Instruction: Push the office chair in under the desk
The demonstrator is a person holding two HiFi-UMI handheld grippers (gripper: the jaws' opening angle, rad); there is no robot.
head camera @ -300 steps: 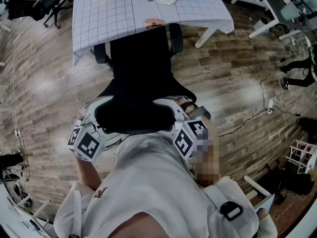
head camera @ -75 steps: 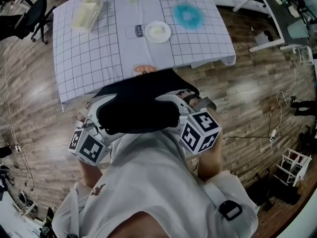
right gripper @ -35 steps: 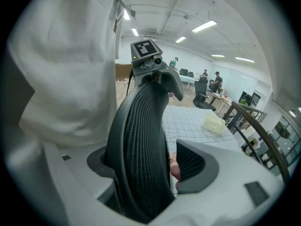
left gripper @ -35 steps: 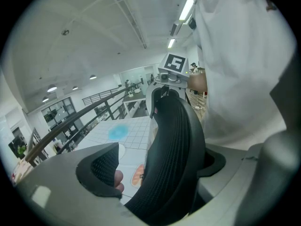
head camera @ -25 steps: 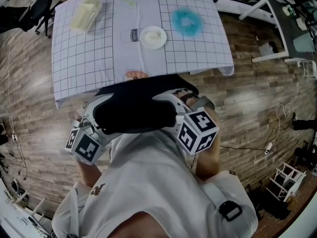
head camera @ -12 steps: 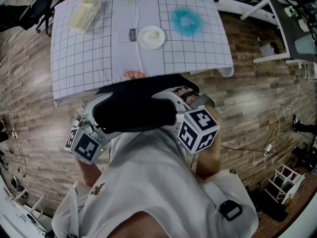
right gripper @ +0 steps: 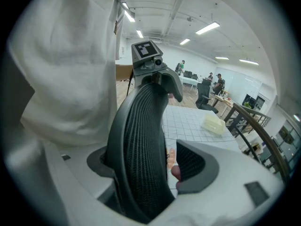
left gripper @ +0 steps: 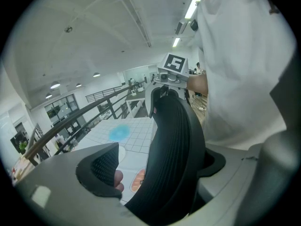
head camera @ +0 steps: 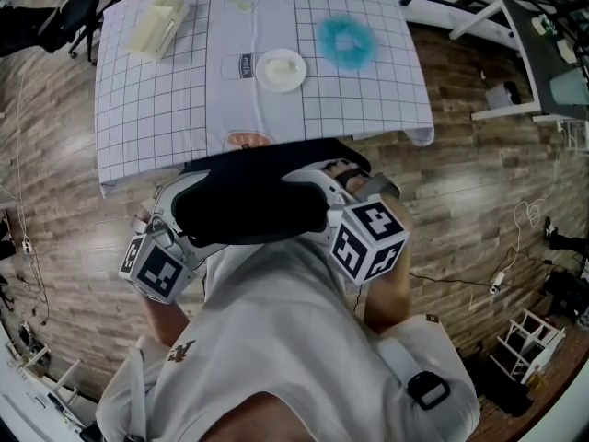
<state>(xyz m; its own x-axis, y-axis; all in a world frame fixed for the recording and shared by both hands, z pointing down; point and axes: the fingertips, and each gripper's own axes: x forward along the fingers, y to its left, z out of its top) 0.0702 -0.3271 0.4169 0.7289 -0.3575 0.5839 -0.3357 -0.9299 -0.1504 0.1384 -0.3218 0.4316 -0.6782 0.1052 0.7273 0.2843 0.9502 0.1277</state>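
Observation:
The black mesh backrest point(head camera: 253, 201) of the office chair stands against the near edge of the desk point(head camera: 184, 109), which is covered with a grid-pattern cloth; the seat is hidden under it. My left gripper point(head camera: 189, 212) straddles the backrest's left end, my right gripper point(head camera: 317, 201) its right end. In the left gripper view the backrest point(left gripper: 171, 159) lies against one jaw of the left gripper point(left gripper: 155, 168), with a gap to the other pad. The right gripper view shows the same: the backrest point(right gripper: 138, 154) sits inside the right gripper point(right gripper: 148, 166), and one pad stands clear of it.
On the desk lie a white plate point(head camera: 281, 69), a blue ring point(head camera: 347, 41) and a pale yellow box point(head camera: 158, 24). Another black chair point(head camera: 78, 7) stands at the far left. White desk frames point(head camera: 479, 7), floor cables point(head camera: 515, 247) and a white rack point(head camera: 534, 330) are to the right.
Since the oldest frame the chair has rolled forward until its seat is under the desk. Over the last second chair and grippers have barely moved.

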